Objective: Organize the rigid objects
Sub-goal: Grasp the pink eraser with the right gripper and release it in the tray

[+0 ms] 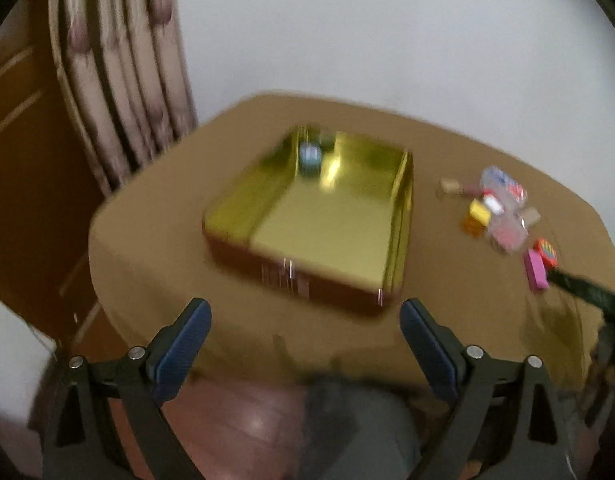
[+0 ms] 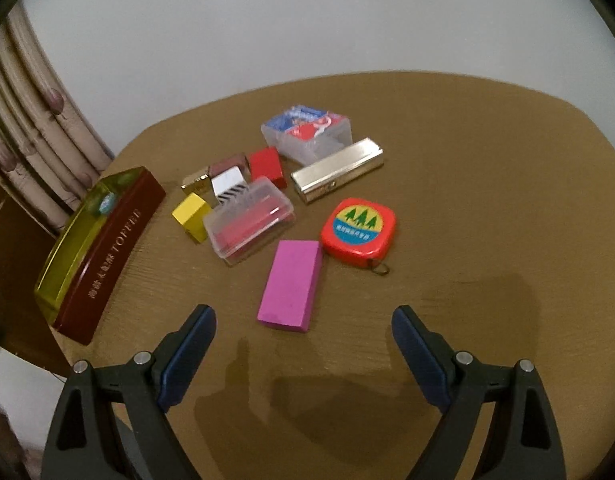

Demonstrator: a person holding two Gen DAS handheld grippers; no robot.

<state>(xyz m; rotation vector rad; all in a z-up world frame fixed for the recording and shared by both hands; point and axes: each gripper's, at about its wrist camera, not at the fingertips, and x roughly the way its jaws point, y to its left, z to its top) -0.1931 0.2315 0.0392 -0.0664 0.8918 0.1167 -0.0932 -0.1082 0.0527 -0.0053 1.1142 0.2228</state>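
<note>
An open gold-lined tin (image 1: pixel 327 236) with dark red sides (image 2: pixel 107 256) sits on the brown table; a small blue-white object (image 1: pixel 309 156) lies in its far corner. My left gripper (image 1: pixel 305 316) is open and empty, just before the tin's near wall. My right gripper (image 2: pixel 303 324) is open and empty, just behind a pink block (image 2: pixel 291 284). Beyond it lie a red tape measure (image 2: pixel 359 228), a clear case with red contents (image 2: pixel 249 220), a yellow block (image 2: pixel 191 212), a red block (image 2: pixel 267 166), a silver bar (image 2: pixel 337 176) and a clear box of cards (image 2: pixel 307 132).
The round brown table (image 2: pixel 487 200) ends near a curtain (image 2: pixel 31 120) at the left and a white wall behind. A small mirrored box (image 2: pixel 227 186) and a gold-pink piece (image 2: pixel 211 174) lie among the pile. The left view is motion-blurred.
</note>
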